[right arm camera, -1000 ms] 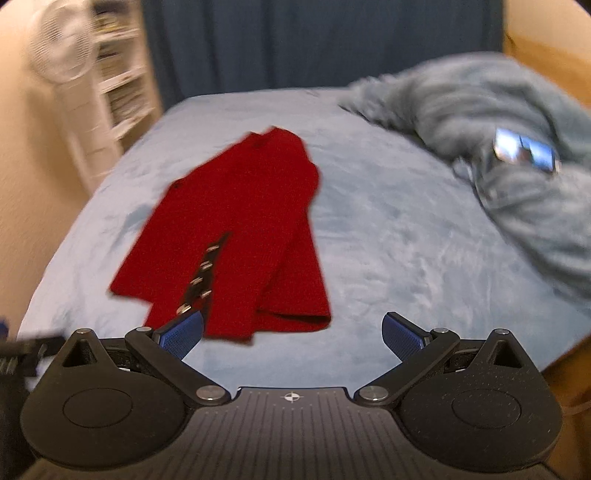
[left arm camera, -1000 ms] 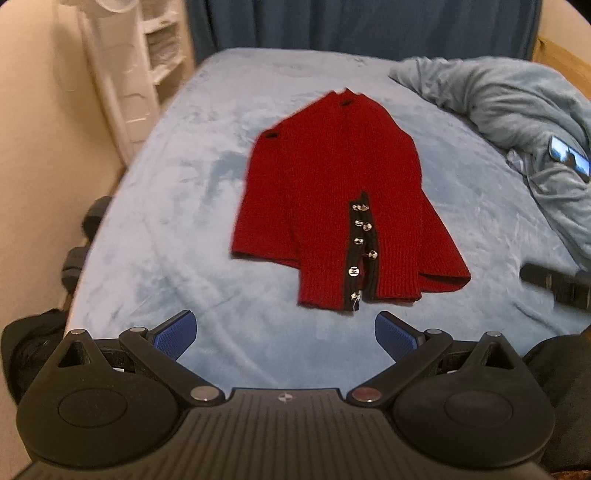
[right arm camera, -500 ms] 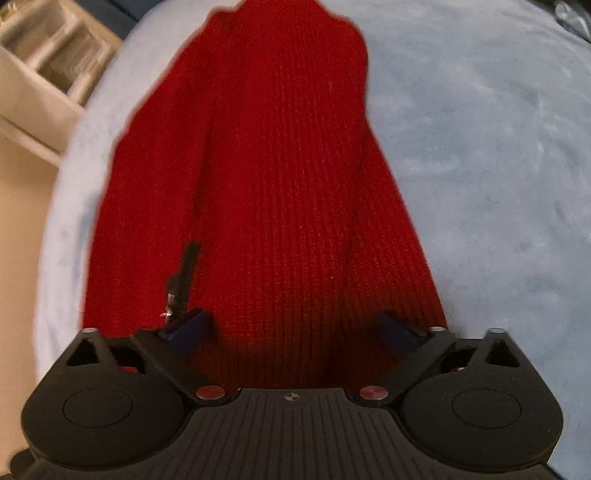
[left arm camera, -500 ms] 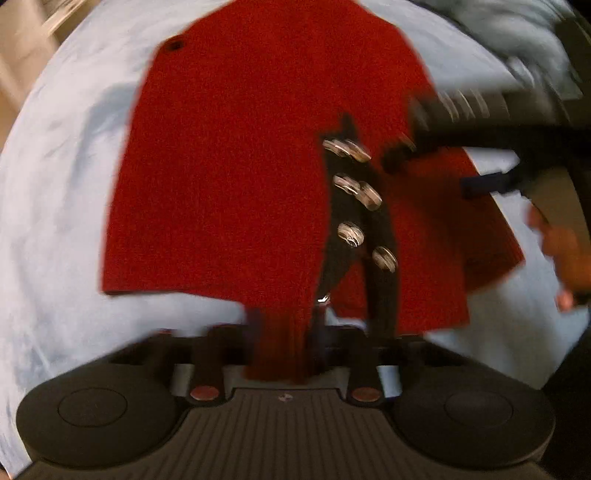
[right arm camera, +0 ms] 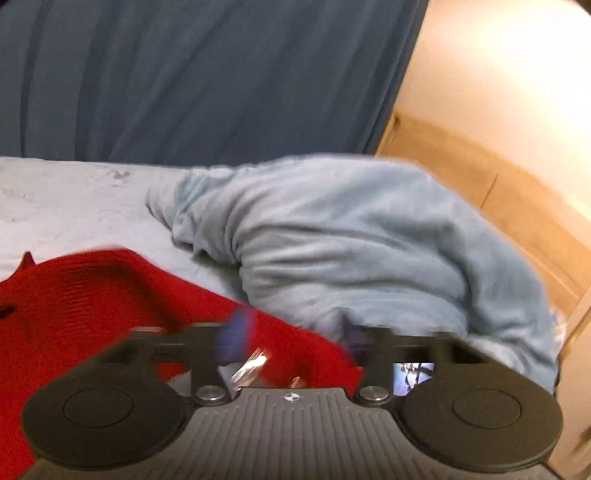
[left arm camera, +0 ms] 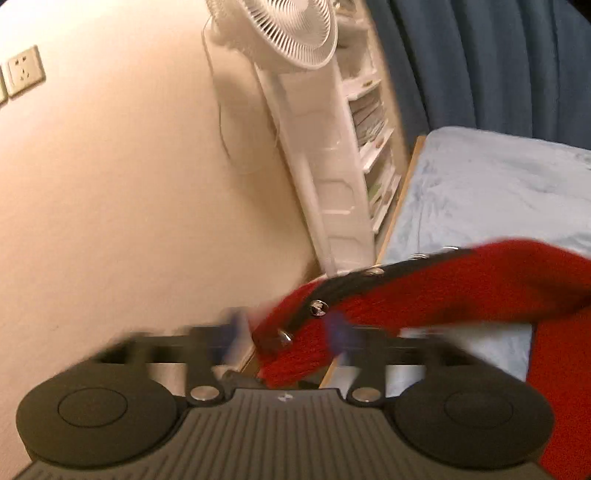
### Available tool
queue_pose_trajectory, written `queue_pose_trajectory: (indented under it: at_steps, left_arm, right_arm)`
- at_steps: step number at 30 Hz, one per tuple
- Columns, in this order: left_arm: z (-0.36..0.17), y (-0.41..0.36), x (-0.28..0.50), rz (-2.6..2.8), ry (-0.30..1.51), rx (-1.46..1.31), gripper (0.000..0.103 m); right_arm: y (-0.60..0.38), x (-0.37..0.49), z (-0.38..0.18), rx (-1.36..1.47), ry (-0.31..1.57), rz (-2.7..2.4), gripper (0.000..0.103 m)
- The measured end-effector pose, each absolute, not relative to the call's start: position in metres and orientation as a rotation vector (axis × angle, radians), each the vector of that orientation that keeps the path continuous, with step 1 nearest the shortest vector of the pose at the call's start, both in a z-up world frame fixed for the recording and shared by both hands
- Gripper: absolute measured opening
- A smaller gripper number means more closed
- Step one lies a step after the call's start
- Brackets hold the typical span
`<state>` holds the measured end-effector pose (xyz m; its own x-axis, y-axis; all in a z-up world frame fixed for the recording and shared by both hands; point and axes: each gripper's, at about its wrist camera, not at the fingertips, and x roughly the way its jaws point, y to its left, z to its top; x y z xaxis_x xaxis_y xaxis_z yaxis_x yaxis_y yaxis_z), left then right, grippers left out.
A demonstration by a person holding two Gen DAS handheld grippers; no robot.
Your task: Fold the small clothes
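Your left gripper [left arm camera: 284, 332] has the hem of the red cardigan [left arm camera: 461, 288] between its 2 blurred blue fingertips [left arm camera: 338, 326], the jaws drawn narrow onto the knit, and the black button band with its silver snaps [left arm camera: 318, 307] runs up and away from the grip. That camera is tilted toward the cream wall, where a socket plate [left arm camera: 25, 70] sits at the far left, then a white standing fan [left arm camera: 295, 33] in front of a white shelf unit [left arm camera: 369, 147], then the pale blue bed [left arm camera: 498, 184] under a dark blue curtain [left arm camera: 498, 62].

Your right gripper [right arm camera: 291, 338] is closed down on the cardigan's other edge, red fabric bunched between its blue pads [right arm camera: 236, 332]; motion blur hides exactly how tight the jaws sit. From there the cardigan spreads off to the left, partly raised off the bed. A heaped light blue blanket [right arm camera: 351, 240] lies just behind it, and a lit phone screen [right arm camera: 412, 373] peeks out beside the right finger.
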<state>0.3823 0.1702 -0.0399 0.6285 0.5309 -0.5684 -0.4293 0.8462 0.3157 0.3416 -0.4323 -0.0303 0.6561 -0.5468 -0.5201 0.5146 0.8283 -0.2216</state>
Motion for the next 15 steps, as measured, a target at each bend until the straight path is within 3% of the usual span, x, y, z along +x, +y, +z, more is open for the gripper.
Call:
queue_pose_trajectory:
  at_steps: [2, 9, 15]
  left_arm:
    - [-0.057, 0.159, 0.368, 0.483, 0.703, 0.149, 0.101]
    - [-0.161, 0.079, 0.29, 0.098, 0.97, 0.143, 0.101]
    - [-0.21, 0.04, 0.246, -0.088, 1.072, 0.08, 0.101]
  right_arm:
    - [-0.419, 0.311, -0.051, 0.016, 0.648, -0.494, 0.078]
    - [-0.296, 0.181, -0.157, 0.231, 0.882, 0.026, 0.076]
    - [-0.197, 0.155, -0.197, 0.171, 0.914, 0.134, 0.077]
